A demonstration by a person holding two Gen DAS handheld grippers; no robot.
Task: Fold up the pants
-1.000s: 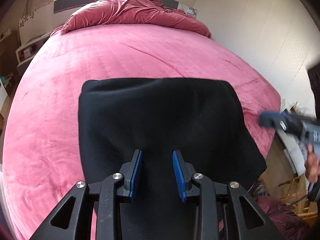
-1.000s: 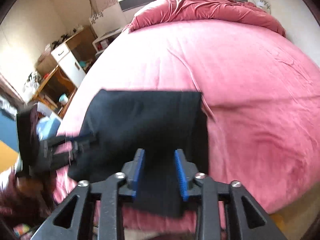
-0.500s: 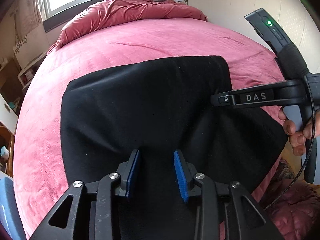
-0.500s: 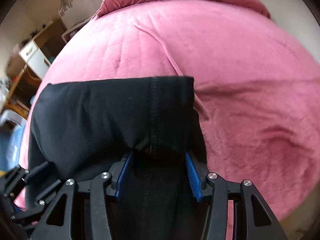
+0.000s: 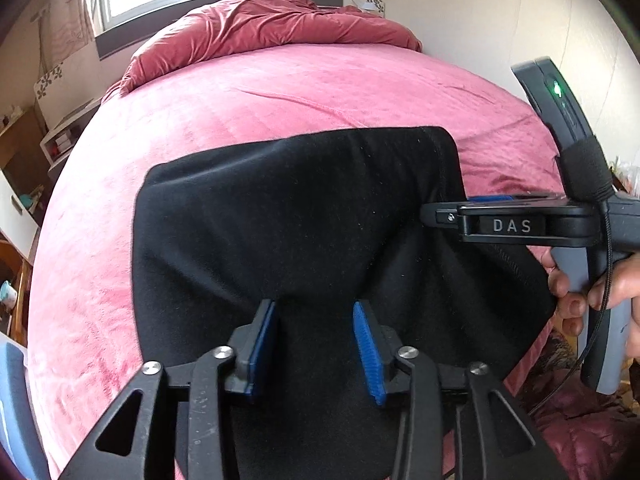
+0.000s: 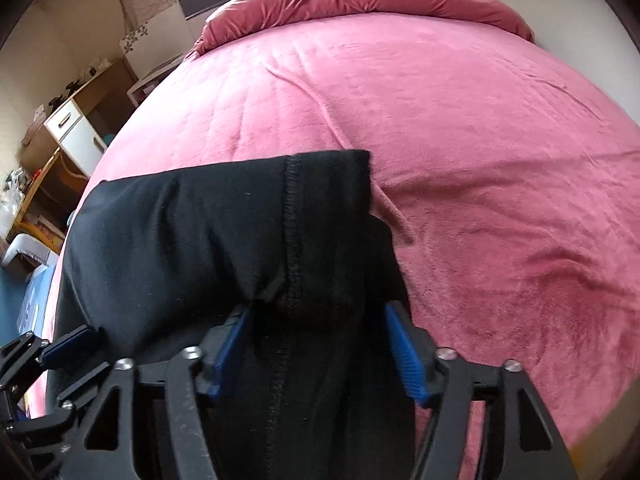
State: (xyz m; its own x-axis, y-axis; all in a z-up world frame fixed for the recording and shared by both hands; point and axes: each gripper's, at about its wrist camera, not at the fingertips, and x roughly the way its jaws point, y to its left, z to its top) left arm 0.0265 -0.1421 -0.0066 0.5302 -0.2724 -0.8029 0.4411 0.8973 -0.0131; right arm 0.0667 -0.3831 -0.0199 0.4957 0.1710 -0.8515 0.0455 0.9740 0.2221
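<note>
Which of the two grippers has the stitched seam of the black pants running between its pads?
The right gripper: the pants' stitched seam runs down between its opening jaws. The left gripper, also opening, has only plain black fabric there.

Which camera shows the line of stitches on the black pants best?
The right wrist view: the seam runs straight down the middle of the pants, sharp and close. The left wrist view shows the same pants more widely, with only a faint seam near their right edge.

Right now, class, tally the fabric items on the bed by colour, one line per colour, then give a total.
Black, pants: 1
Pink, bed cover: 1
Dark red, bunched duvet: 1
Total: 3
</note>
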